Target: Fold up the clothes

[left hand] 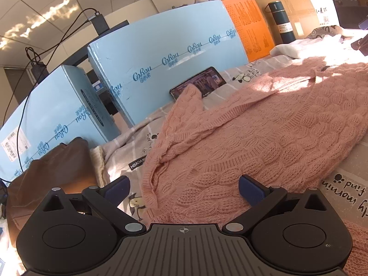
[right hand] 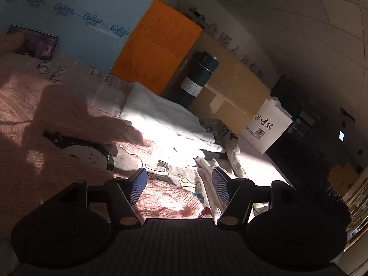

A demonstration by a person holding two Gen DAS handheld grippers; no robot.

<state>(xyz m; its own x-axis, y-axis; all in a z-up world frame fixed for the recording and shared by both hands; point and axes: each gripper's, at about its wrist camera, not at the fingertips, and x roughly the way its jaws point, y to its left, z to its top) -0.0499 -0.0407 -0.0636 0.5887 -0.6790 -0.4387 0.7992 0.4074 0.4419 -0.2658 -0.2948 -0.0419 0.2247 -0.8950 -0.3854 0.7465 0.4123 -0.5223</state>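
A cartoon-printed bedsheet (left hand: 243, 76) covers the work surface, walled at the back by blue cartons (left hand: 161, 46). The pink cable-knit sweater (left hand: 253, 133) lies spread across it, directly ahead of the left gripper (left hand: 182, 189), its long axis running away rightward. That gripper is nearer; its jaws gape wide over the near hem, gripping nothing. The right gripper (right hand: 179, 189) hangs half-open and empty above the sweater's edge.

The left wrist camera looked low and close across the pink sweater (left hand: 253, 126) toward the blue boxes (left hand: 161, 53). The right wrist camera, tilted, faced the surface's far corner. Both caught the phone (left hand: 197, 82), orange box (left hand: 250, 27) and bottle (left hand: 281, 20).
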